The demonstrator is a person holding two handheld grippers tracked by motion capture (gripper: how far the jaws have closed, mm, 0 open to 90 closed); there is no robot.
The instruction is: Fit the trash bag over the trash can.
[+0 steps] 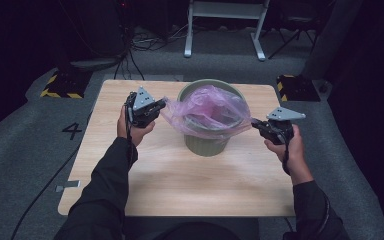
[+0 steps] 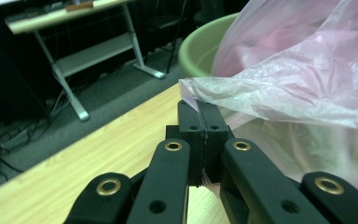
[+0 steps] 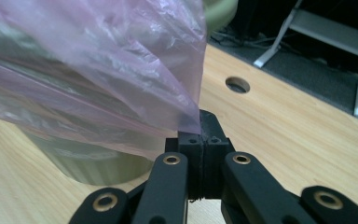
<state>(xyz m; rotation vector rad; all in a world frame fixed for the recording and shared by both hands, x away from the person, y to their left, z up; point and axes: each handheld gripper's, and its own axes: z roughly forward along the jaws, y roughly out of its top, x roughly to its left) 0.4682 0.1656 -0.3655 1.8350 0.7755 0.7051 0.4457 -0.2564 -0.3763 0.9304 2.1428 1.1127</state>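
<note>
Two grippers each pinch one side of the pink bag (image 1: pixel 211 111). The left gripper (image 1: pixel 159 107) has its jaws squeezed tight on a thin edge of the plastic, and the left gripper view shows that edge caught right between the black tips. The right gripper (image 1: pixel 255 123) is clamped on the other edge the same way, and the right gripper view shows the bag coming out from its closed tips. From the left gripper the bag lies toward 3 o'clock, and from the right gripper it lies toward 9 o'clock. Between them the bag is pulled wide over the green bin (image 1: pixel 206 142), which stands just past the middle of the wooden table (image 1: pixel 190 190), toward 12 o'clock. Part of the bag hangs down inside the bin, and part puffs up above the rim. The far rim at 12 o'clock looks bare. So I think the job is about half done: the bag is open and in the bin, but its edges must be folded down over the rim all the way round.
</note>
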